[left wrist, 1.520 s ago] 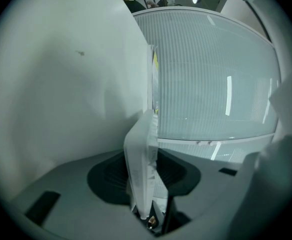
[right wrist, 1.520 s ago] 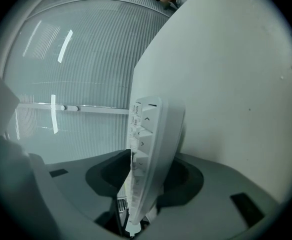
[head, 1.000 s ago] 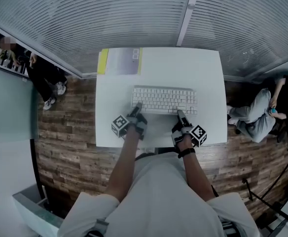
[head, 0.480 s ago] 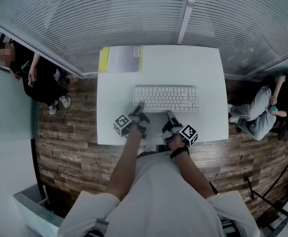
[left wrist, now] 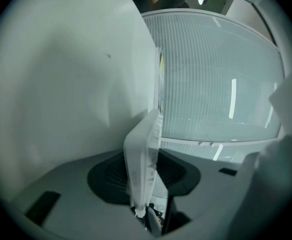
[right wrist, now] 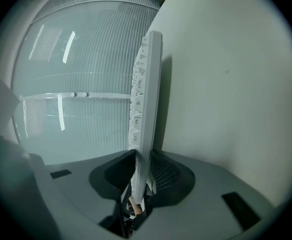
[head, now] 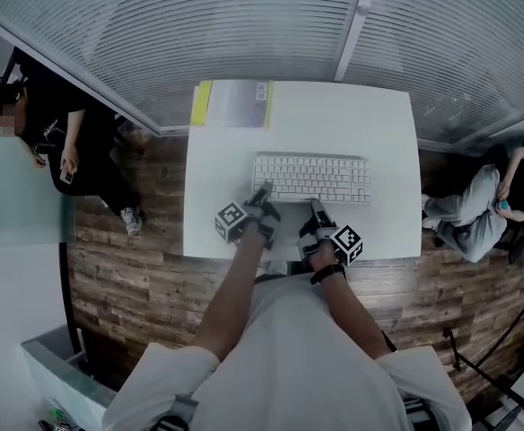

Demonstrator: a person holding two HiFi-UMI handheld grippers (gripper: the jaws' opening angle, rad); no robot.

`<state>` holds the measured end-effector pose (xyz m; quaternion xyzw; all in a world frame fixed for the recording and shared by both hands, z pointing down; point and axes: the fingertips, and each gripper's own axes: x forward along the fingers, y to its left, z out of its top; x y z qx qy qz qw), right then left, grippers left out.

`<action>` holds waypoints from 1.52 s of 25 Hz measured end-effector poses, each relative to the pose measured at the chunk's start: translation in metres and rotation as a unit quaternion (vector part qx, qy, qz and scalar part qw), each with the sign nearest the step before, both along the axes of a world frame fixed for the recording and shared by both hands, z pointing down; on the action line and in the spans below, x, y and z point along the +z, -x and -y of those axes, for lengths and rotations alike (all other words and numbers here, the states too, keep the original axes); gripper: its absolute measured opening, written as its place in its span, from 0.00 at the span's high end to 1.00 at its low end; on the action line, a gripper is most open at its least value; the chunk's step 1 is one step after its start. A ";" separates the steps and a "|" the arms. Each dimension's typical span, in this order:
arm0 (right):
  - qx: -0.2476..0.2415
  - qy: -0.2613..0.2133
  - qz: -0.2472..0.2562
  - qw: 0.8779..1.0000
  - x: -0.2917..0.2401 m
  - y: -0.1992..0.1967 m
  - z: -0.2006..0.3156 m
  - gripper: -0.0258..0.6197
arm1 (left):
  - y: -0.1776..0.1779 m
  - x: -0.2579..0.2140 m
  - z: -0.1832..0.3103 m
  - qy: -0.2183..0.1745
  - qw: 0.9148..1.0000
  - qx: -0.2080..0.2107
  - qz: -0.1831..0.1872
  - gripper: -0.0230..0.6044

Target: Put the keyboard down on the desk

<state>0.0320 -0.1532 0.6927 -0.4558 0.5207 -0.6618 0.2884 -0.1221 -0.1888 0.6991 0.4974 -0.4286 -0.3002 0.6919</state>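
A white keyboard [head: 311, 178] lies flat on the white desk [head: 334, 124], a little right of the middle. My left gripper [head: 264, 191] is at its near left corner. In the left gripper view the keyboard's edge [left wrist: 143, 149] stands between the two dark pads of the left gripper [left wrist: 143, 179], which touch it on both sides. My right gripper [head: 316, 206] is at the near edge, around the middle. Its jaws have just been closing, and in the right gripper view the keyboard [right wrist: 146, 99] is clamped between the pads of the right gripper [right wrist: 143, 176].
A grey sheet with a yellow edge [head: 235, 104] lies at the desk's far left corner. Slatted blinds [head: 244, 25] rise behind the desk. A person stands at the left [head: 51, 142] and another sits at the right [head: 477, 205], both on the wooden floor.
My right gripper has slid left along the keyboard's near edge, from its right end toward the middle. The left gripper has stayed put. The person at the left has walked nearer.
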 end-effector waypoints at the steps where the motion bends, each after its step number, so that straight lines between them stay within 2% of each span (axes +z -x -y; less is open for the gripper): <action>1: 0.001 -0.001 0.003 1.000 0.001 0.000 0.000 0.80 | 0.000 0.000 0.000 -0.001 1.000 0.001 0.000 0.74; 7: -0.001 0.008 0.011 1.000 0.000 -0.001 0.001 0.83 | 0.000 -0.001 0.001 -0.004 1.000 0.009 -0.006 0.73; 14: 0.000 0.014 0.013 1.000 0.003 0.000 0.003 0.83 | 0.006 -0.002 -0.014 0.002 0.999 0.044 0.022 0.72; 16: 0.003 0.015 0.014 1.000 0.003 -0.001 0.003 0.83 | 0.007 -0.004 -0.027 0.004 0.997 0.072 0.034 0.72; 20: 0.006 0.020 0.013 1.000 0.006 -0.003 0.004 0.83 | 0.007 -0.005 -0.058 0.001 0.988 0.138 0.076 0.71; 25: 0.004 0.050 -0.004 0.999 0.022 -0.005 0.004 0.85 | 0.015 -0.006 -0.079 -0.005 0.983 0.152 0.100 0.71; 30: -0.027 0.072 -0.036 0.996 0.029 -0.002 0.007 0.87 | 0.017 -0.009 -0.074 -0.027 0.981 0.159 0.111 0.71; 34: -0.047 0.016 -0.081 0.995 -0.003 -0.014 0.007 0.87 | 0.003 -0.032 -0.062 -0.070 0.970 0.183 0.144 0.71; 36: -0.056 -0.020 -0.118 0.991 -0.024 -0.022 0.006 0.87 | -0.001 -0.046 -0.058 -0.091 0.960 0.198 0.175 0.71; 38: -0.065 -0.057 -0.173 0.981 -0.046 -0.030 0.010 0.87 | -0.002 -0.059 -0.050 -0.116 0.946 0.211 0.215 0.71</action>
